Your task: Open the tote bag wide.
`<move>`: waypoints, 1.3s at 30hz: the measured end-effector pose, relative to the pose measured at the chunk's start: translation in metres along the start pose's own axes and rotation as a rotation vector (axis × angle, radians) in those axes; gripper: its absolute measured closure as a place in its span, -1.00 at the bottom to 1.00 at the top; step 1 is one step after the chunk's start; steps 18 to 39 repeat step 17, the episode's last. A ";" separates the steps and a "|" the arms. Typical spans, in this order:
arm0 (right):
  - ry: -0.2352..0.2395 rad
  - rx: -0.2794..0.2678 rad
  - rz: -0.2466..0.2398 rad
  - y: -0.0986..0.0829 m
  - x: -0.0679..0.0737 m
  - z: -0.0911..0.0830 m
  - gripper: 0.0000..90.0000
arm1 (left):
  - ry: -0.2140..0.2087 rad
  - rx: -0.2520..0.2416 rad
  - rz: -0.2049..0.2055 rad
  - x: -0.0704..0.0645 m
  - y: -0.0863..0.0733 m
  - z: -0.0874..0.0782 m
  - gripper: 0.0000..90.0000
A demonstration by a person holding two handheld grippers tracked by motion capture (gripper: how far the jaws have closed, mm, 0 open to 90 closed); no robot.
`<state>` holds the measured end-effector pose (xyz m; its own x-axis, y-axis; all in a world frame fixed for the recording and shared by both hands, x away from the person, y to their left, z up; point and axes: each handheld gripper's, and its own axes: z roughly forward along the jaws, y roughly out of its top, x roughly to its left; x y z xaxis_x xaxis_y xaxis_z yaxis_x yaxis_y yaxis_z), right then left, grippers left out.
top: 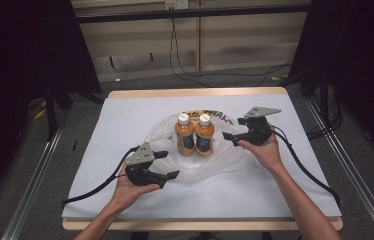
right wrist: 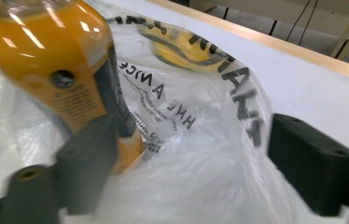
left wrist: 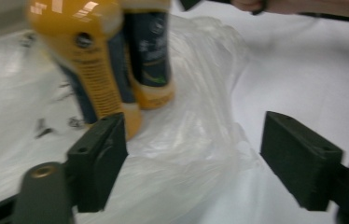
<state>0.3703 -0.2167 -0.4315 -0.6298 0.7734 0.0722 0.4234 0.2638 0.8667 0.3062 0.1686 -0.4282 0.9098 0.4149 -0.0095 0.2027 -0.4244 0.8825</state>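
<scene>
Two orange bottles with white caps, the left bottle (top: pixel 185 135) and the right bottle (top: pixel 205 134), stand upright side by side on a clear plastic bag (top: pixel 210 160) spread over the white mat. My left gripper (top: pixel 166 165) is open at the bag's near left edge, a little short of the bottles (left wrist: pixel 102 70); bag film (left wrist: pixel 196 140) lies between its jaws. My right gripper (top: pixel 230 137) is open just right of the right bottle (right wrist: pixel 56 74), with printed bag film (right wrist: pixel 196 140) between its jaws.
The white mat (top: pixel 125 115) covers a wooden table (top: pixel 195 92). Black cables (top: pixel 305 165) trail from both grippers toward the near edge. Beyond the table lie a grey floor with cables (top: pixel 215 75) and dark stands at both sides.
</scene>
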 end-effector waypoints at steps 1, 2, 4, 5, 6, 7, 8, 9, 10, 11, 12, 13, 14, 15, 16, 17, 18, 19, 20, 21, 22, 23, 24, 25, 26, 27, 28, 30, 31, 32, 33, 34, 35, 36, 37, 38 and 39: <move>0.005 -0.022 0.007 -0.002 0.002 -0.007 -0.75 | 0.009 -0.007 -0.017 0.002 -0.001 -0.004 -0.60; 0.006 -0.030 0.008 -0.003 0.003 -0.014 -0.79 | 0.021 -0.008 -0.028 0.005 -0.002 -0.009 -0.66; -0.003 -0.039 0.005 -0.009 0.007 -0.028 -0.81 | 0.048 -0.006 -0.036 0.007 -0.007 -0.016 -0.69; -0.004 -0.051 0.009 -0.013 0.009 -0.035 -0.81 | 0.054 -0.012 -0.046 0.008 -0.009 -0.020 -0.73; -0.006 -0.061 0.023 -0.017 0.011 -0.042 -0.80 | 0.063 -0.007 -0.044 0.009 -0.012 -0.025 -0.75; -0.010 -0.062 0.019 -0.021 0.013 -0.049 -0.79 | 0.084 -0.004 -0.052 0.009 -0.014 -0.030 -0.75; -0.019 -0.063 0.013 -0.025 0.015 -0.057 -0.78 | 0.093 -0.012 -0.048 0.010 -0.017 -0.034 -0.78; -0.033 -0.077 0.017 -0.029 0.017 -0.065 -0.77 | 0.111 -0.008 -0.049 0.011 -0.020 -0.039 -0.79; -0.047 -0.092 0.017 -0.033 0.018 -0.074 -0.77 | 0.131 -0.007 -0.057 0.012 -0.024 -0.043 -0.79; -0.052 -0.100 0.024 -0.037 0.019 -0.083 -0.77 | 0.140 -0.011 -0.065 0.013 -0.028 -0.047 -0.81; -0.067 -0.116 0.024 -0.041 0.021 -0.091 -0.77 | 0.147 -0.001 -0.070 0.013 -0.031 -0.050 -0.82; -0.085 -0.128 0.027 -0.046 0.022 -0.100 -0.77 | 0.160 0.008 -0.075 0.014 -0.035 -0.053 -0.82; -0.090 -0.129 0.034 -0.051 0.024 -0.106 -0.77 | 0.163 0.005 -0.077 0.015 -0.039 -0.056 -0.82; -0.100 -0.129 0.042 -0.056 0.025 -0.113 -0.77 | 0.171 0.013 -0.079 0.015 -0.041 -0.059 -0.82; -0.117 -0.137 0.041 -0.062 0.026 -0.119 -0.77 | 0.183 0.020 -0.076 0.015 -0.044 -0.061 -0.82; -0.124 -0.139 0.042 -0.068 0.027 -0.125 -0.77 | 0.192 0.015 -0.088 0.015 -0.046 -0.063 -0.83; -0.124 -0.139 0.042 -0.068 0.027 -0.125 -0.77 | 0.192 0.015 -0.088 0.015 -0.046 -0.063 -0.83; -0.124 -0.139 0.042 -0.068 0.027 -0.125 -0.77 | 0.192 0.015 -0.088 0.015 -0.046 -0.063 -0.83; -0.124 -0.139 0.042 -0.068 0.027 -0.125 -0.77 | 0.192 0.015 -0.088 0.015 -0.046 -0.063 -0.83; -0.124 -0.139 0.042 -0.068 0.027 -0.125 -0.77 | 0.192 0.015 -0.088 0.015 -0.046 -0.063 -0.83; -0.124 -0.139 0.042 -0.068 0.027 -0.125 -0.77 | 0.192 0.015 -0.088 0.015 -0.046 -0.063 -0.83; -0.124 -0.139 0.042 -0.068 0.027 -0.125 -0.77 | 0.192 0.015 -0.088 0.015 -0.046 -0.063 -0.83; -0.124 -0.139 0.042 -0.068 0.027 -0.125 -0.77 | 0.192 0.015 -0.088 0.015 -0.046 -0.063 -0.83; -0.124 -0.139 0.042 -0.068 0.027 -0.125 -0.77 | 0.192 0.015 -0.088 0.015 -0.046 -0.063 -0.83; -0.124 -0.139 0.042 -0.068 0.027 -0.125 -0.77 | 0.192 0.015 -0.088 0.015 -0.046 -0.063 -0.83; -0.124 -0.139 0.042 -0.068 0.027 -0.125 -0.77 | 0.192 0.015 -0.088 0.015 -0.046 -0.063 -0.83; -0.124 -0.139 0.042 -0.068 0.027 -0.125 -0.77 | 0.192 0.015 -0.088 0.015 -0.046 -0.063 -0.83; -0.124 -0.139 0.042 -0.068 0.027 -0.125 -0.77 | 0.192 0.015 -0.088 0.015 -0.046 -0.063 -0.83; -0.124 -0.139 0.042 -0.068 0.027 -0.125 -0.77 | 0.192 0.015 -0.088 0.015 -0.046 -0.063 -0.83; -0.124 -0.139 0.042 -0.068 0.027 -0.125 -0.77 | 0.192 0.015 -0.088 0.015 -0.046 -0.063 -0.83; -0.124 -0.139 0.042 -0.068 0.027 -0.125 -0.77 | 0.192 0.015 -0.088 0.015 -0.046 -0.063 -0.83; -0.124 -0.139 0.042 -0.068 0.027 -0.125 -0.77 | 0.192 0.015 -0.088 0.015 -0.046 -0.063 -0.83; -0.124 -0.139 0.042 -0.068 0.027 -0.125 -0.77 | 0.192 0.015 -0.088 0.015 -0.046 -0.063 -0.83; -0.124 -0.139 0.042 -0.068 0.027 -0.125 -0.77 | 0.192 0.015 -0.088 0.015 -0.046 -0.063 -0.83; -0.124 -0.139 0.042 -0.068 0.027 -0.125 -0.77 | 0.192 0.015 -0.088 0.015 -0.046 -0.063 -0.83; -0.124 -0.139 0.042 -0.068 0.027 -0.125 -0.77 | 0.192 0.015 -0.088 0.015 -0.046 -0.063 -0.83; -0.124 -0.139 0.042 -0.068 0.027 -0.125 -0.77 | 0.192 0.015 -0.088 0.015 -0.046 -0.063 -0.83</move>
